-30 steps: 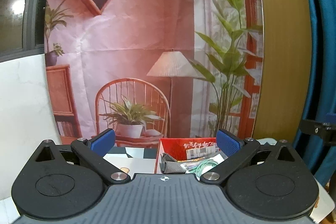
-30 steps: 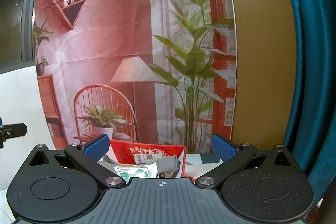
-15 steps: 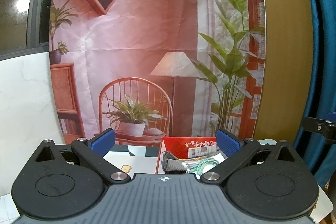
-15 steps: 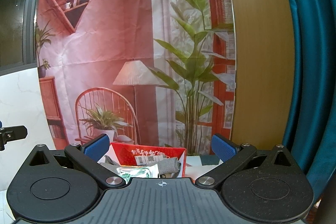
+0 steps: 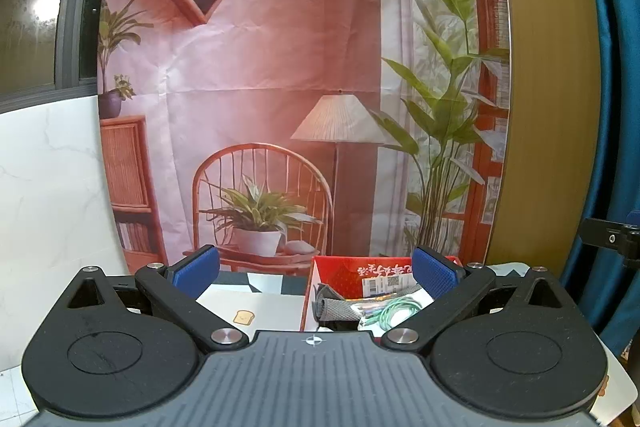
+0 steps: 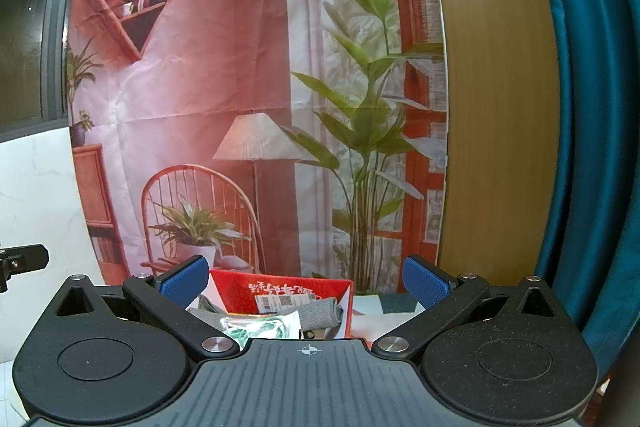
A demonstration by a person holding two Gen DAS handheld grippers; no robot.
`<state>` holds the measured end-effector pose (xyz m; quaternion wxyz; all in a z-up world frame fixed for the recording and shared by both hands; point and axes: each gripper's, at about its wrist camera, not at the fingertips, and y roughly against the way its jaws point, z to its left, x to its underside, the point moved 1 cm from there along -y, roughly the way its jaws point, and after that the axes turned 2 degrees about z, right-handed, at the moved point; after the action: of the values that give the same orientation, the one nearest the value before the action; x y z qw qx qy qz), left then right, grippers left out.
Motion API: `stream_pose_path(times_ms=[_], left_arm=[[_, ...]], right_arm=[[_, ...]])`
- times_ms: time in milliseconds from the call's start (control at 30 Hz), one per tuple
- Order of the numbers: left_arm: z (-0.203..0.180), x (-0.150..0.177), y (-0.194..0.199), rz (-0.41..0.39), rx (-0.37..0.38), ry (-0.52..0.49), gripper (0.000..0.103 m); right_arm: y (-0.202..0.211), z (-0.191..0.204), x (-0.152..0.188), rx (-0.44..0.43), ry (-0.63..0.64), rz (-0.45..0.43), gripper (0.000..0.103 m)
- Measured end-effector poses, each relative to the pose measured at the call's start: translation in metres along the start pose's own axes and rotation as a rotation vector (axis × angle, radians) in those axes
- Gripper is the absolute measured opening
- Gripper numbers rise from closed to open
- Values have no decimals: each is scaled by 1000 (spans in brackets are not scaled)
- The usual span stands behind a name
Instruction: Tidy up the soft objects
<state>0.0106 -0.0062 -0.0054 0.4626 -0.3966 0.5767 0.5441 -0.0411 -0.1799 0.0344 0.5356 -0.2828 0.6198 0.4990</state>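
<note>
A red cardboard box (image 5: 344, 273) stands open on the table, low in the left wrist view and right of centre. Inside it lie a grey mesh cloth (image 5: 340, 309) and a clear packet with a green cord (image 5: 394, 309). The right wrist view shows the same red box (image 6: 240, 289) with the grey cloth (image 6: 320, 315) and the packet (image 6: 260, 327). My left gripper (image 5: 316, 269) is open and empty, held above and short of the box. My right gripper (image 6: 306, 279) is open and empty too, at a similar height.
A printed backdrop (image 5: 280, 75) of a room with a chair, lamp and plants hangs behind the table. A wooden panel (image 5: 548, 87) and blue curtain (image 6: 580, 107) stand to the right. A white mat with a toast picture (image 5: 244, 317) lies left of the box.
Both views have shifted slightly, the backdrop sliding a little right in the left wrist view. The box contents and both open grippers look unchanged.
</note>
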Motion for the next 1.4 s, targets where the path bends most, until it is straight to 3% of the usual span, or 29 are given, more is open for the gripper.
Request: stream_pose_path(times_ms=[1400], left_arm=[[0, 4, 1, -5, -18, 1, 103]], right_arm=[[-12, -5, 0, 4, -2, 16, 103]])
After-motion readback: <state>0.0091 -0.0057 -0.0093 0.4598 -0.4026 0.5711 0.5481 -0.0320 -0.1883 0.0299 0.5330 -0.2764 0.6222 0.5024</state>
